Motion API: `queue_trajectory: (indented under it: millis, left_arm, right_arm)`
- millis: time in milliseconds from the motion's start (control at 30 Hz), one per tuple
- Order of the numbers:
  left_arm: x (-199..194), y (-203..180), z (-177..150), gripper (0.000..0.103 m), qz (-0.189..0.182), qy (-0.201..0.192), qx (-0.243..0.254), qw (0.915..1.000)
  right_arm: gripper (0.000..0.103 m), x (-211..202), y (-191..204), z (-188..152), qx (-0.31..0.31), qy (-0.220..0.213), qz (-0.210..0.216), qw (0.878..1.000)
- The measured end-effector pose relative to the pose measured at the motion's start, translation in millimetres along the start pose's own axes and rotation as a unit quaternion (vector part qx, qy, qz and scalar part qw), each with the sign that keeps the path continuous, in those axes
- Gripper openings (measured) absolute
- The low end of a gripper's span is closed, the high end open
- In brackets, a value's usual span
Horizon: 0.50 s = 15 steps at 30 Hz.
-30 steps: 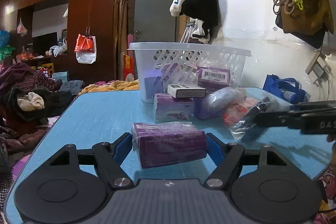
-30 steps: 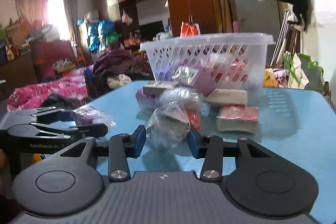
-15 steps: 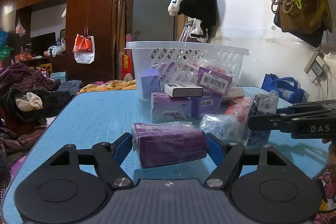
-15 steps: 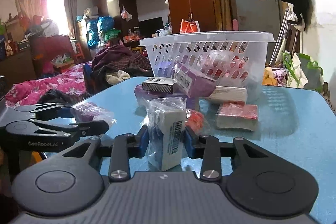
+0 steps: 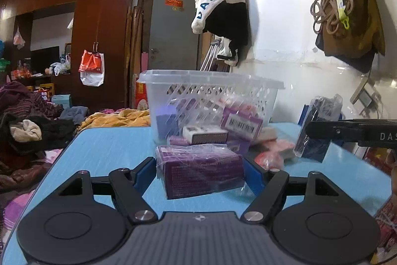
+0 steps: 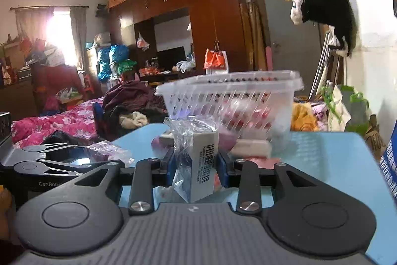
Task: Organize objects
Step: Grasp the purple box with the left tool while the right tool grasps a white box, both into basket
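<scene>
Cluttered bedroom, blue worktop [image 5: 106, 148]: my left tool [image 5: 199, 171] clamped on a wrapped purple box [image 5: 199, 170], my right tool [image 6: 196, 165] clamped on a bagged white box [image 6: 202, 160], white basket [image 5: 211, 81] part-filled, several packets [image 5: 269, 155] beside it unsorted.

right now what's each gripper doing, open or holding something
Left gripper: shut on the purple box, wrapped in plastic.
Right gripper: shut on the white box in a clear bag, lifted off the table.
</scene>
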State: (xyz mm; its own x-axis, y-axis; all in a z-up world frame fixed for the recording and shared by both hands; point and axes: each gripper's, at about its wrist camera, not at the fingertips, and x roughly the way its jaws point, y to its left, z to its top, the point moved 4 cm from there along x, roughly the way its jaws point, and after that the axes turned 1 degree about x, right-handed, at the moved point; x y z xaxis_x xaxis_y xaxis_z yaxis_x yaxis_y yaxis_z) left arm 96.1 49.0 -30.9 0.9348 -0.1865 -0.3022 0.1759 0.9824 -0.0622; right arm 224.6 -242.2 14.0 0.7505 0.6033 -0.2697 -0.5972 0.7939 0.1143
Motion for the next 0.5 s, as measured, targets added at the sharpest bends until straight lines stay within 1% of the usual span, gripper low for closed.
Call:
queue_trajectory:
  millis: [133, 300, 500]
  left_arm:
    - [9.2, 4.6, 19.3, 0.078, -0.011, -0.003, -0.019, 0.9998]
    - [20.6, 10.0, 51.3, 0.078, -0.02, -0.012, -0.035, 0.9991]
    - [37.2, 5.6, 93.9, 0.078, -0.032, -0.018, -0.037, 0.9986]
  right_arm:
    - [0.037, 0.5, -2.5, 14.8, -0.01, -0.01, -0.01, 1.0]
    - [0.037, 6.0, -11.4, 38.2, -0.004, -0.013, -0.005, 1.0]
    - [0.037, 23.8, -15.2, 76.7, -0.019, -0.026, -0.024, 0.999]
